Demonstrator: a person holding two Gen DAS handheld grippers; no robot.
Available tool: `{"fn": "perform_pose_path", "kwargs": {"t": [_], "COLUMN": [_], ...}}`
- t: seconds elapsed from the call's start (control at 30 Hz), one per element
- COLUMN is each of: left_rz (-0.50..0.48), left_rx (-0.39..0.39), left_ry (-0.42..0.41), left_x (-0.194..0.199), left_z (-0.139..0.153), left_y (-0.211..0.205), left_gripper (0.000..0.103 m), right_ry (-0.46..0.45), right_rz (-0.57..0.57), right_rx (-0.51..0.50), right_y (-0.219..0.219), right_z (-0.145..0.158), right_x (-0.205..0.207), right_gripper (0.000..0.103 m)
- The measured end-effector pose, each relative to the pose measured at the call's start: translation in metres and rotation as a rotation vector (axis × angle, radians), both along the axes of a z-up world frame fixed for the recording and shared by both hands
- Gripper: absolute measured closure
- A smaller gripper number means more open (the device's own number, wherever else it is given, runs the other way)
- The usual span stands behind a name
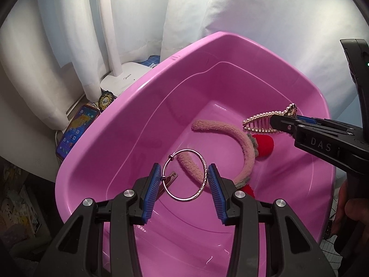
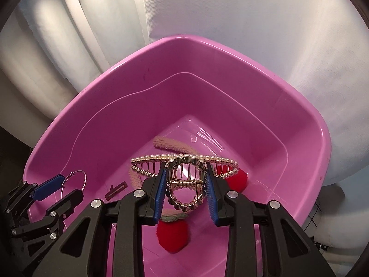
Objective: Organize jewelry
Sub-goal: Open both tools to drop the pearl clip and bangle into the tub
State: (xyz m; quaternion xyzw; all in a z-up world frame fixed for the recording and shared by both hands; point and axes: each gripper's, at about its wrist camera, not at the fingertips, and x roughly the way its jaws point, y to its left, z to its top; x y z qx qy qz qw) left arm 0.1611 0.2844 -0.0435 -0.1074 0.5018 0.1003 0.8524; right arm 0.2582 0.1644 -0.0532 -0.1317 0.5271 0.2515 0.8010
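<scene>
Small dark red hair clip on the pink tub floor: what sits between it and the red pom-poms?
The fuzzy pink headband arcs between the small dark red hair clip and the red pom-poms, clearest in the left wrist view.

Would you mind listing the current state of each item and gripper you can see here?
Left gripper: shut on the silver bangle, held over the basin.
Right gripper: shut on the pearl hair claw, held over the basin.
Pink basin: upright, open.
Fuzzy headband: lying on the basin floor.
Small dark hair clip: lying on the basin floor.
Phone: screen lit.
</scene>
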Motion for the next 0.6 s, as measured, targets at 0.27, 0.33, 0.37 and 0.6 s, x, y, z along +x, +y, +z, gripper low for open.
{"fn": "perform_pose_path", "kwargs": {"t": [0.27, 0.33, 0.37, 0.6], "left_rz": [0.002, 0.01, 0.015, 0.011], "left_rx": [-0.009, -0.018, -0.017, 0.035], "left_ry": [0.034, 0.043, 0.045, 0.012], "left_x": [0.002, 0.003, 0.003, 0.001], "left_z": [-0.004, -0.006, -0.006, 0.004], "left_y": [0.002, 0.004, 0.005, 0.0], "left_gripper": [0.061, 0.061, 0.06, 0.023], "right_ry": [0.026, 0.034, 0.028, -0.003], "right_rz": [0.005, 0.003, -0.001, -0.01], "right_rx": [-0.034, -0.038, -0.039, -0.03], "right_y": [0.006, 0.008, 0.008, 0.006], "right_z": [-0.011, -0.015, -0.016, -0.007], "right_x": [0.002, 0.005, 0.006, 0.008], "right_gripper": [0.073, 0.071, 0.066, 0.054]}}
